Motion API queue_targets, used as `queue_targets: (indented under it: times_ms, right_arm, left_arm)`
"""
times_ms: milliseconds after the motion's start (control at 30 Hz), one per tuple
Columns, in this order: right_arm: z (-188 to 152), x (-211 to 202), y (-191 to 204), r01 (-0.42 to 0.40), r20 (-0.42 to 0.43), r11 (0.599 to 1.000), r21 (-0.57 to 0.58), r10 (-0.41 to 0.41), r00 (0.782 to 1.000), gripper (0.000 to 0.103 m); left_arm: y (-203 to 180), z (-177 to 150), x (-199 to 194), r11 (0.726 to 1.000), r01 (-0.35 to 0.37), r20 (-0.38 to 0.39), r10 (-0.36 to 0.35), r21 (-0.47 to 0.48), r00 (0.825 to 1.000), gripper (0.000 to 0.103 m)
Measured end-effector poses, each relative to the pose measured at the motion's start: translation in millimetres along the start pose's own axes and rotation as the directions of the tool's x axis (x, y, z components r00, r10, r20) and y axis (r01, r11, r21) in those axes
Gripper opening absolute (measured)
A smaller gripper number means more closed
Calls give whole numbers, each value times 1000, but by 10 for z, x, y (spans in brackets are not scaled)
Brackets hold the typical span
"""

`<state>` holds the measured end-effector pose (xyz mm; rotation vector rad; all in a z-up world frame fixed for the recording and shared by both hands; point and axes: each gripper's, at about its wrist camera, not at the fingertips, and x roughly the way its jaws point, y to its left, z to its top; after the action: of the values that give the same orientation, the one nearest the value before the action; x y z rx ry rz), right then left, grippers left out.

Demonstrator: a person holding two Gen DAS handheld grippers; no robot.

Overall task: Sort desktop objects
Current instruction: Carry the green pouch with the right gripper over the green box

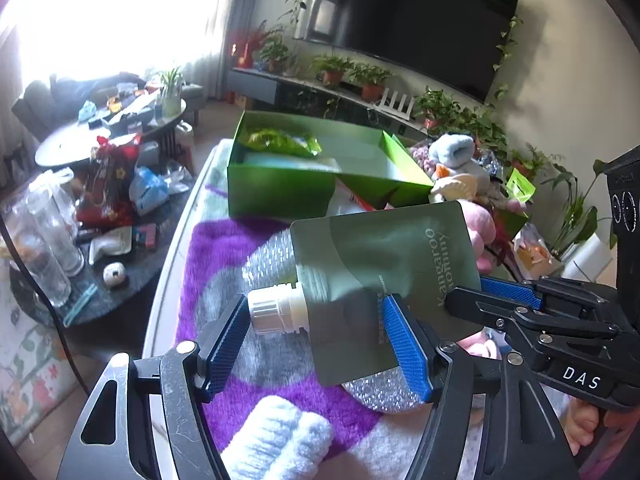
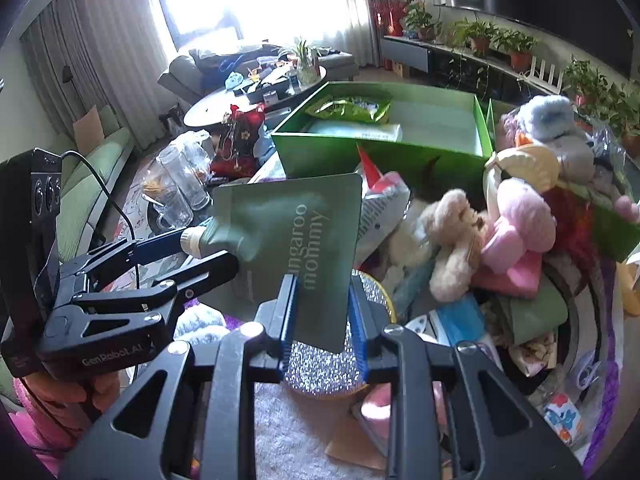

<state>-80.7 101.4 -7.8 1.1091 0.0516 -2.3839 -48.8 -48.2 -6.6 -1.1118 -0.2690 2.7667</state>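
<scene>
Green spout pouch (image 1: 384,264) held in mid-air above a purple rug (image 1: 208,248), near an open green box (image 1: 288,168) with a snack bag (image 1: 284,142) inside. Left gripper (image 1: 320,336) spread wide around the white cap (image 1: 272,308), pads apart from it. Right gripper (image 2: 322,316) narrowed around the pouch's edge; whether pinched firmly, impossible to tell. Plush toys (image 2: 500,224) heaped just beside.

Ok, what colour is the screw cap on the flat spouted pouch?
White, on the dark green pouch; its cap shows best in the left wrist view.
</scene>
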Motion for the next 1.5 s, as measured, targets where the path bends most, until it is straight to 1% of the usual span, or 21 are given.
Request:
queue_targets:
  times_ms: [133,367,500,733,933,1167,1333,1500]
  right_arm:
    - [60,-27,-2,3,17,1000,0,-3,1000,27]
    - [189,-53,-7,10,47,1000,-3,-9,999,28]
    - [271,-72,-11,14,62,1000,-8,-14,998,28]
    - [500,-50,-45,28,95,999,-23,-26,995,28]
    - [725,36,-67,27,116,999,-34,-23,993,28]
    - [975,177,-117,10,124,1000,-27,-7,992,29]
    - [1131,285,-171,1,124,1000,-13,1,992,29]
    - [1259,372,-235,13,132,1000,-11,-11,991,29]
  left_arm:
    - [-10,95,-25,1000,-4,17,3,14,1000,69]
    - [2,222,-14,1000,1,25,-1,28,1000,69]
    - [-9,316,-18,999,-6,43,4,43,999,69]
    - [24,547,63,998,-16,54,13,54,998,69]
    - [62,796,139,997,-45,80,40,66,996,69]
    - [158,1048,235,996,-57,101,50,69,994,69]
    - [141,1203,315,991,-88,123,76,99,989,69]
    - [127,1330,435,987,-104,127,89,120,988,69]
